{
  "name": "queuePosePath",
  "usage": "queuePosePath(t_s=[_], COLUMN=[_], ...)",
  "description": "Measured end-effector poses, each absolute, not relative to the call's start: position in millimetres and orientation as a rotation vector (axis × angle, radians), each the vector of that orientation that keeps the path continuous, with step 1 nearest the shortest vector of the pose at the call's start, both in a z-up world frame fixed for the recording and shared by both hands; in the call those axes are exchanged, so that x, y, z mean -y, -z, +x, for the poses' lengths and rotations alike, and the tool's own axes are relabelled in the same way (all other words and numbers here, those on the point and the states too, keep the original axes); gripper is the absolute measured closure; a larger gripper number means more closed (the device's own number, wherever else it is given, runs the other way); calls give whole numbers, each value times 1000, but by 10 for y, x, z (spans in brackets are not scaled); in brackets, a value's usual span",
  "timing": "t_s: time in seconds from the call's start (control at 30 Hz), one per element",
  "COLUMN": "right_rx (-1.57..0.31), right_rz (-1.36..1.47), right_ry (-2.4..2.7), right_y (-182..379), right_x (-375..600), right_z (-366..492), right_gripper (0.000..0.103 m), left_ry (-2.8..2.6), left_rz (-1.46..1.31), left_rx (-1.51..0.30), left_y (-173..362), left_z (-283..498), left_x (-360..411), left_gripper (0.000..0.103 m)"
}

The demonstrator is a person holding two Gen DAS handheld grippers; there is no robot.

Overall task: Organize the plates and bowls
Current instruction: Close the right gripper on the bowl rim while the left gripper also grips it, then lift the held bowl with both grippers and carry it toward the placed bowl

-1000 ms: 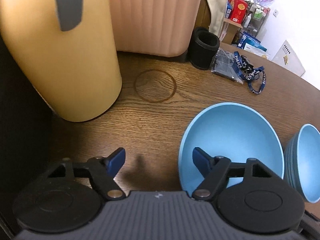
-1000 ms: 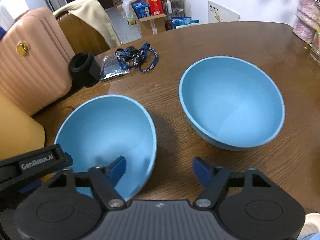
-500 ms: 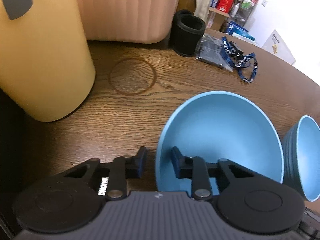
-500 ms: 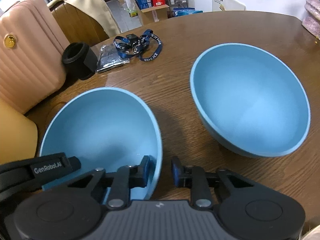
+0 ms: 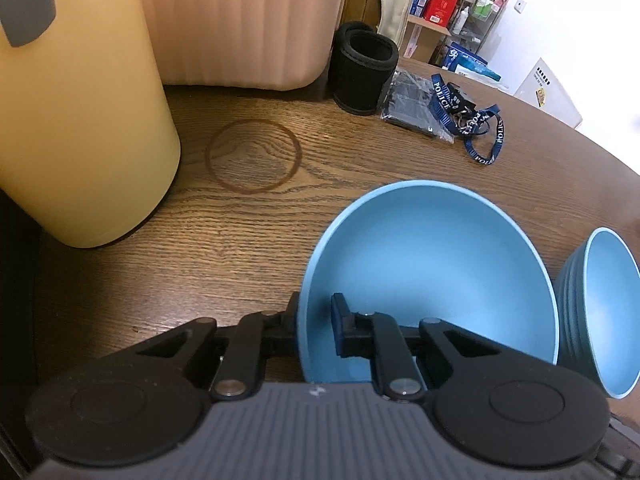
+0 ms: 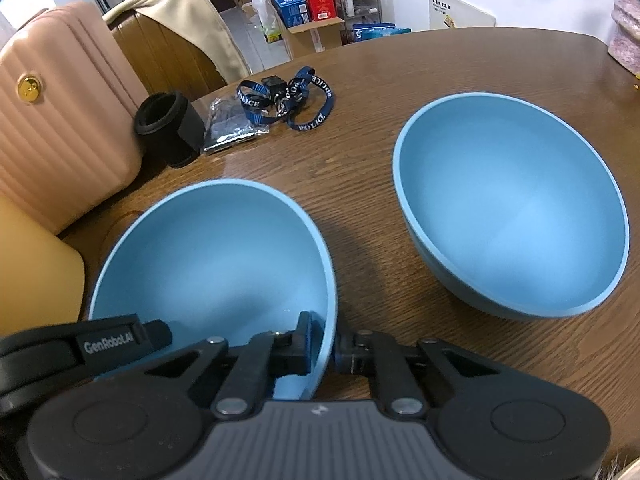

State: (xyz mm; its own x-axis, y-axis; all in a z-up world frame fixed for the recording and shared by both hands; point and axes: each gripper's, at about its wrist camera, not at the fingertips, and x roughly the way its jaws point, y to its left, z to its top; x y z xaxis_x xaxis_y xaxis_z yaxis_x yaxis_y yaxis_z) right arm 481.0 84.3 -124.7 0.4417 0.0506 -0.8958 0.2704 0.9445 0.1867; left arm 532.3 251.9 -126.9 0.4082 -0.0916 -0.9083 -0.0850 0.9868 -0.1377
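A light blue bowl (image 5: 432,264) sits tilted at the near side of the brown wooden table (image 5: 248,216). My left gripper (image 5: 314,322) is shut on its left rim, one finger inside and one outside. My right gripper (image 6: 324,346) is shut on the right rim of the same bowl (image 6: 216,256). A second light blue bowl (image 6: 516,204) stands on the table to the right, apart from the first. In the left wrist view that second bowl (image 5: 600,312) shows at the right edge.
A large yellow container (image 5: 72,112) stands at the left. A pink ribbed suitcase (image 6: 60,120) stands behind it. A black cup sleeve (image 6: 168,128), a dark plastic packet (image 6: 232,124) and a blue lanyard (image 6: 296,104) lie at the back of the table.
Both grippers have gone from wide open to shut on opposite rims of the near bowl. The bowl now sits more tilted.
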Motion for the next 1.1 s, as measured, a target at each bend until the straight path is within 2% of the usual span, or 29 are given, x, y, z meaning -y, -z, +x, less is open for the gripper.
queuePosePath(t_s=[0.5,1.1], right_rx=[-1076,-995], right_rz=[320,323], right_ry=[124,115], right_y=[1092,621], right_x=[-894,-909], right_z=[4672,4283], right_gripper=[94,94], left_ry=[9,30], left_rz=[-158,-152], left_rx=[-1107,-1029], left_y=[1045,555], left_z=[5185,4797], left_x=[-2565,-2578], left_gripper=[88,88])
